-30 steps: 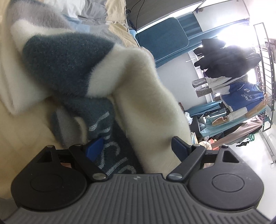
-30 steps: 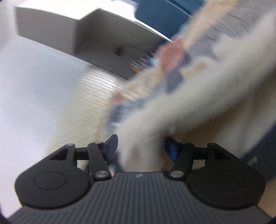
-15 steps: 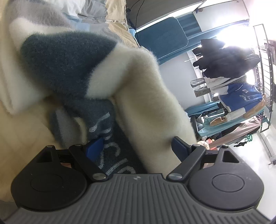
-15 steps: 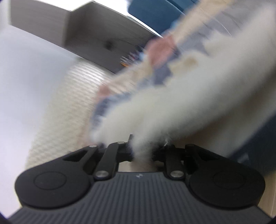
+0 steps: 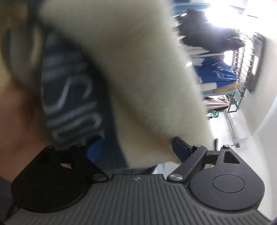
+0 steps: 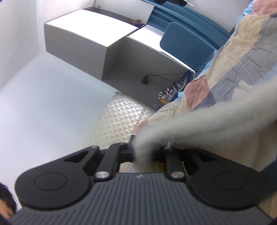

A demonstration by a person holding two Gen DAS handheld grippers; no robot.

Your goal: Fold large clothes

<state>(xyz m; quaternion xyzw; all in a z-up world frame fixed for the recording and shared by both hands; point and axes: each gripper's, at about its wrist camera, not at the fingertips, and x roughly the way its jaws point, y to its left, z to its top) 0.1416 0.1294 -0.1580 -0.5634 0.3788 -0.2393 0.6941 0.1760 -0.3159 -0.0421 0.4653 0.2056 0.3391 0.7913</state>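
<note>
Grip check: right claw [image 6: 143, 154] clamps fluffy cream sweater [image 6: 199, 124] edge, fabric trailing ahead-right over bed [image 6: 230, 60]. Left claw [image 5: 137, 147] gapes, sweater between jaws, unpinched. Close left before pulling taut.

right gripper [image 6: 144, 154] closed — gripping fleece [image 6: 199, 124]

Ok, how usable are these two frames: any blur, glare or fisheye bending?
Left wrist: fuzzy garment smeared by motion, window blown out white, clothes rack bowed by the lens. Right wrist: sharp overall, desk edges curve, only the fur pinched in the right gripper is soft.
</note>
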